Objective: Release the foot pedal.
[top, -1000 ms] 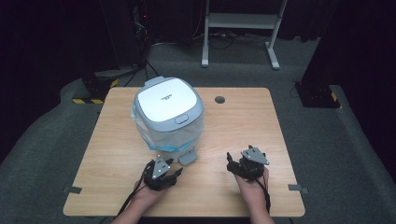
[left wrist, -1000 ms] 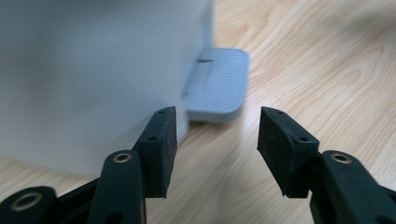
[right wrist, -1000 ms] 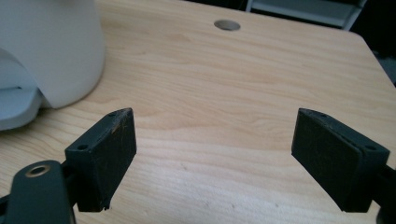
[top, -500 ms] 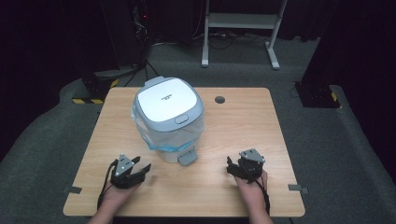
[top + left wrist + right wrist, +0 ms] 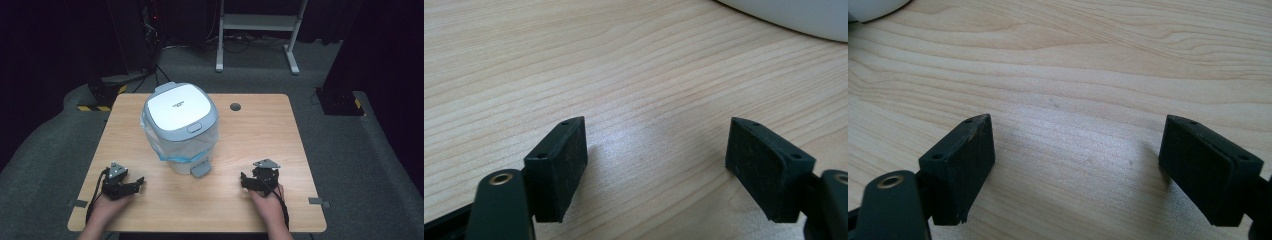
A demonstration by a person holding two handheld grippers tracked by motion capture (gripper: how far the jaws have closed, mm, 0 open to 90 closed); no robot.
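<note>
Resting on table [image 5: 260,125]: left gripper [image 5: 656,165] fingers wide open, empty; right gripper [image 5: 1075,167] same.

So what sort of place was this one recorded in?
Probably a lab or recording studio: a lone wooden table with a lidded bin on grey carpet, dark surroundings, a metal stand and cables behind.

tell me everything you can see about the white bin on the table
The bin is small, rounded and white, plastic by the look of it, with a grey-rimmed lid that is shut. A clear, bluish liner bag folds out over its sides under the lid. A grey foot pedal juts from its base toward the person. It stands upright on the wooden table, left of centre; neither gripper touches it.
</note>
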